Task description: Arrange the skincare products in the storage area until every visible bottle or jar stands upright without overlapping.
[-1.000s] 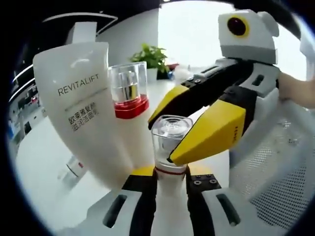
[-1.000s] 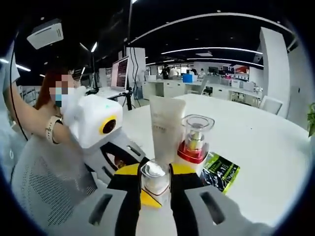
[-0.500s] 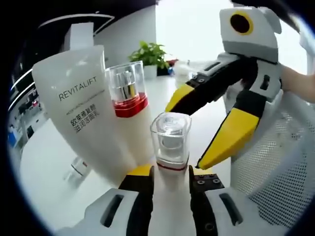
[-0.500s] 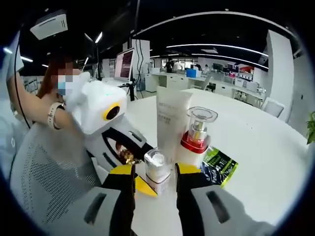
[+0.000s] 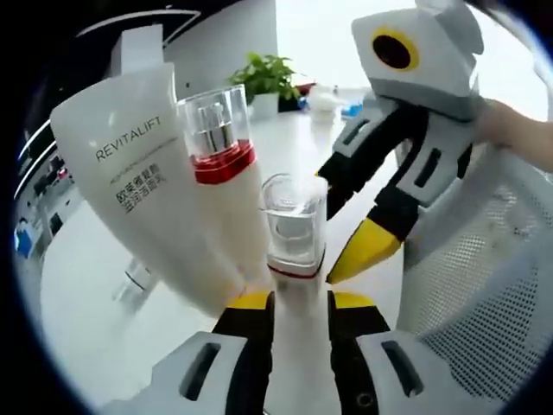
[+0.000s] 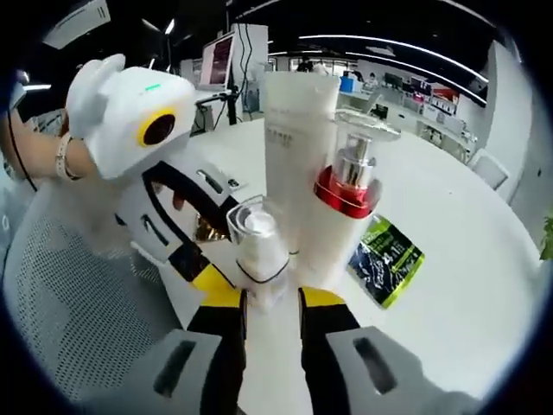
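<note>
A small white bottle with a clear square cap (image 5: 294, 229) sits between my left gripper's (image 5: 298, 303) jaws, which are shut on its body. My right gripper (image 5: 333, 233) reaches in from the right; its yellow fingertip (image 5: 359, 251) touches the bottle at the red ring under the cap. In the right gripper view the same bottle (image 6: 257, 251) is pinched between my right gripper's (image 6: 272, 298) jaws, and the left gripper (image 6: 194, 251) comes in from the left. A white REVITALIFT tube (image 5: 138, 173) (image 6: 294, 147) and a red-collared pump bottle (image 5: 216, 138) (image 6: 354, 177) stand close behind.
A green and black sachet (image 6: 384, 259) lies flat on the white table (image 6: 458, 285). A small item (image 5: 134, 281) lies on the table past the tube. A potted plant (image 5: 263, 82) is far back. A mesh chair (image 6: 78, 285) (image 5: 467, 285) and a person's hand (image 5: 510, 130) are close by.
My right gripper let go of the cap, opened, dropped lower and narrowed again on the bottle under the cap. The left gripper kept hold of the body.
</note>
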A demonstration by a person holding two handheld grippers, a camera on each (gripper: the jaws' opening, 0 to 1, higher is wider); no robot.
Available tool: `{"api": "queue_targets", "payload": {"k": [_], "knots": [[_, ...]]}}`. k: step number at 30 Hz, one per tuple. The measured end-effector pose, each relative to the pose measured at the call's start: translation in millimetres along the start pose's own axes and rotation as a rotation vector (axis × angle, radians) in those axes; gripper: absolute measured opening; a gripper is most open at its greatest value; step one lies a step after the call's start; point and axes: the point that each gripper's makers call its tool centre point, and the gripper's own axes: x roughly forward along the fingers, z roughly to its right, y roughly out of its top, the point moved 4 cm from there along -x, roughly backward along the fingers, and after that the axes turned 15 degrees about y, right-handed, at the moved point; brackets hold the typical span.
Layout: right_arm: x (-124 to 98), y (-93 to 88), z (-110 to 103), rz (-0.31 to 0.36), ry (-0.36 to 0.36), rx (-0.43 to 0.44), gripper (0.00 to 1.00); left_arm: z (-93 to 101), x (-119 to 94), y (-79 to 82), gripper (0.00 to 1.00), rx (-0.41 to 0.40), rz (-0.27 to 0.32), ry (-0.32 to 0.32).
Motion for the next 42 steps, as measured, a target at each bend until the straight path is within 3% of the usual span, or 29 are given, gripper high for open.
{"api": "queue_targets", "payload": {"k": [8,20,28,31,42], "knots": [[4.8,-3.5,-0.4,-0.036,0.018,-0.005,0.17,-2.0,1.1,-2.3,0.15,-0.016,-0.027,0.019],[3.3,-0.5,4.6,-0.023,0.0,0.023,0.13,-7.4,4.9,-2.6,0.15,-0.007,-0.033,0.061],[6.6,-4.9,1.2,-0.042,0.006,0.022,0.13,-6.1,3.4,-9.8,0.11,-0.036,-0.071,0.061],[6.7,-5.1,2.2,-0.046,0.001,0.022,0.12,-5.1,2.3,-8.4,0.07,-0.045,-0.069,0.059],[7.1,-5.5,6.4,-0.051,-0.015,0.023,0.09,-5.5,4.4,-6.5,0.08,-0.045,-0.057,0.067]]}}
